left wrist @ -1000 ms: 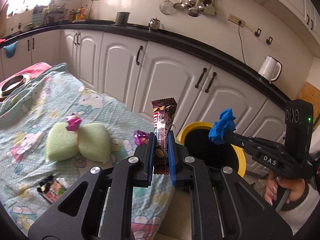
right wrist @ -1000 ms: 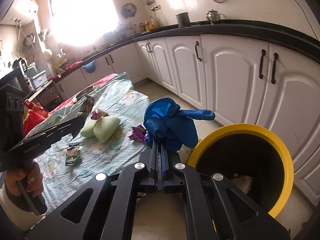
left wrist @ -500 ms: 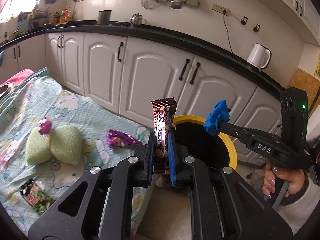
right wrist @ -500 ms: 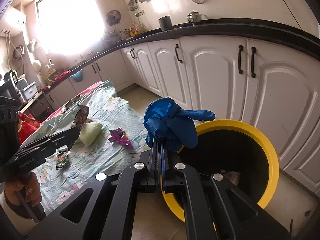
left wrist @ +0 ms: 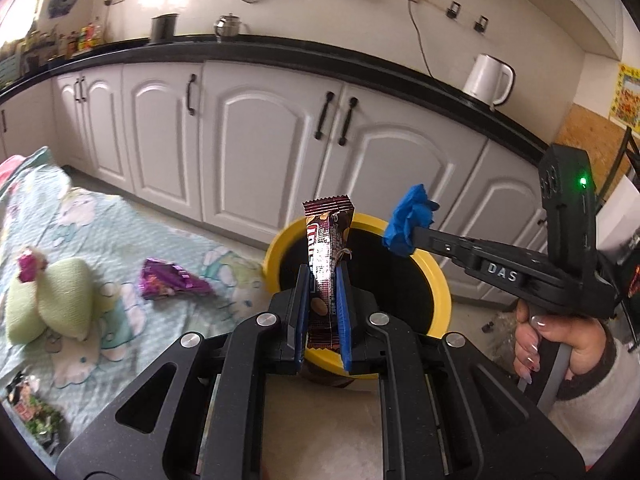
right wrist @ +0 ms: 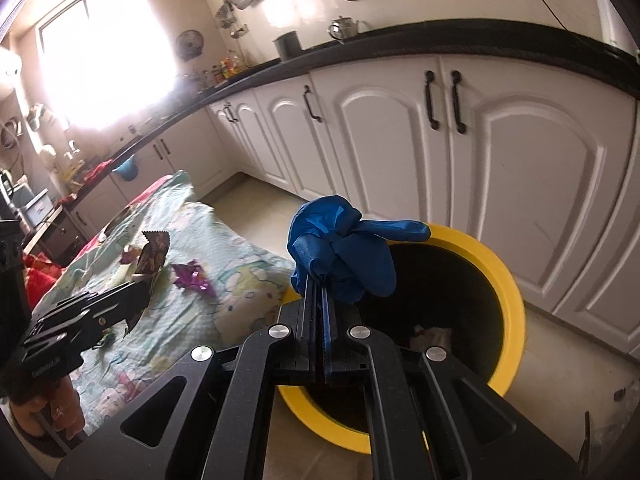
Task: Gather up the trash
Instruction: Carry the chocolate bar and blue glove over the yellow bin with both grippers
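My left gripper (left wrist: pixel 323 276) is shut on a brown snack bar wrapper (left wrist: pixel 327 240), held upright over the near rim of the yellow trash bin (left wrist: pixel 438 280). My right gripper (right wrist: pixel 316 284) is shut on a crumpled blue glove (right wrist: pixel 344 252) and holds it above the bin's (right wrist: pixel 508 292) left rim. The right gripper with the glove (left wrist: pixel 410 220) also shows in the left wrist view, over the bin's far side. The left gripper with the wrapper (right wrist: pixel 154 252) shows at the left of the right wrist view. A purple wrapper (left wrist: pixel 172 282) lies on the patterned cloth (left wrist: pixel 88 224).
A green bow-shaped cushion (left wrist: pixel 48 306) with a pink wrapper (left wrist: pixel 28 266) lies on the cloth. A small packet (left wrist: pixel 34 412) lies at the cloth's near left. White cabinets (left wrist: pixel 256 140) with a black counter run behind the bin. Some trash (right wrist: pixel 432 334) lies inside the bin.
Both grippers have moved right, away from the cloth and toward the bin. The wrapper and the glove now hang over the bin's opening; both stay gripped.
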`<state>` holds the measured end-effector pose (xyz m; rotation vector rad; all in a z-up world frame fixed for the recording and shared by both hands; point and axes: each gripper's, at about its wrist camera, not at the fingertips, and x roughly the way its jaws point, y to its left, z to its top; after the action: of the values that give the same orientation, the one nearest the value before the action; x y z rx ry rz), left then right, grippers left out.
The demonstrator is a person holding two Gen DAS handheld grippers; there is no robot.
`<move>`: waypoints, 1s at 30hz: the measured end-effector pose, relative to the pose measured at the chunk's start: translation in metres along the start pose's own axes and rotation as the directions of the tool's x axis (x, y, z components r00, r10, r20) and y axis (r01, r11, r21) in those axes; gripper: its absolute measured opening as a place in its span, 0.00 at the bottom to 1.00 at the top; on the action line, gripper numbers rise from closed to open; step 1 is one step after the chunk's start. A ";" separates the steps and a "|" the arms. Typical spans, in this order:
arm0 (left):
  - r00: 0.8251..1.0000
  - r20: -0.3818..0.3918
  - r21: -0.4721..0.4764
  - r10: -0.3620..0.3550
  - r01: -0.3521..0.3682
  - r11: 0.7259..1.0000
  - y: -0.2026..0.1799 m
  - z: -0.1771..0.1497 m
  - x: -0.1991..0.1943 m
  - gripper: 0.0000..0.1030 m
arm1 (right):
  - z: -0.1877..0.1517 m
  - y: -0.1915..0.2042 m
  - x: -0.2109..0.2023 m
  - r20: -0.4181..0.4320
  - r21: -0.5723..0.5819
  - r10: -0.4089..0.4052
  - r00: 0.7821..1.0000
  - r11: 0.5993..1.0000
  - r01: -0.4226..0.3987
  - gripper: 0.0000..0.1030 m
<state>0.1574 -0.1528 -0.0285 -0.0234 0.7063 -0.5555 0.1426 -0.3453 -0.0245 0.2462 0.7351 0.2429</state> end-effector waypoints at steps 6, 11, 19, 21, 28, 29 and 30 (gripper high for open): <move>0.998 -0.041 0.023 -0.038 0.039 0.999 -0.017 0.000 0.026 0.07 | -0.006 -0.019 0.004 -0.023 0.031 -0.025 0.999 0.999 0.026 0.03; 0.995 -0.079 0.023 -0.059 0.061 0.998 -0.024 -0.004 0.046 0.08 | -0.011 -0.033 0.011 -0.059 0.062 -0.035 0.998 0.997 0.038 0.03; 0.989 -0.134 0.037 -0.063 0.068 0.997 -0.032 -0.011 0.075 0.08 | -0.015 -0.049 0.017 -0.087 0.091 -0.038 0.995 0.995 0.046 0.03; 0.987 -0.146 0.042 -0.064 0.071 0.997 -0.034 -0.013 0.082 0.08 | -0.016 -0.053 0.019 -0.094 0.096 -0.041 0.995 0.994 0.050 0.03; 0.978 -0.194 0.041 -0.072 0.082 0.996 -0.035 -0.020 0.102 0.08 | -0.018 -0.060 0.023 -0.108 0.113 -0.048 0.993 0.992 0.060 0.03; 0.977 -0.200 0.042 -0.074 0.084 0.996 -0.034 -0.020 0.105 0.08 | -0.018 -0.061 0.023 -0.106 0.117 -0.051 0.993 0.991 0.063 0.03; 0.976 -0.205 0.045 -0.073 0.084 0.995 -0.035 -0.020 0.108 0.08 | -0.017 -0.062 0.024 -0.106 0.119 -0.053 0.993 0.991 0.066 0.03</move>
<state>0.1956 -0.2323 -0.1027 0.0558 0.8923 -0.6588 0.1563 -0.3947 -0.0706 0.3294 0.8590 0.1548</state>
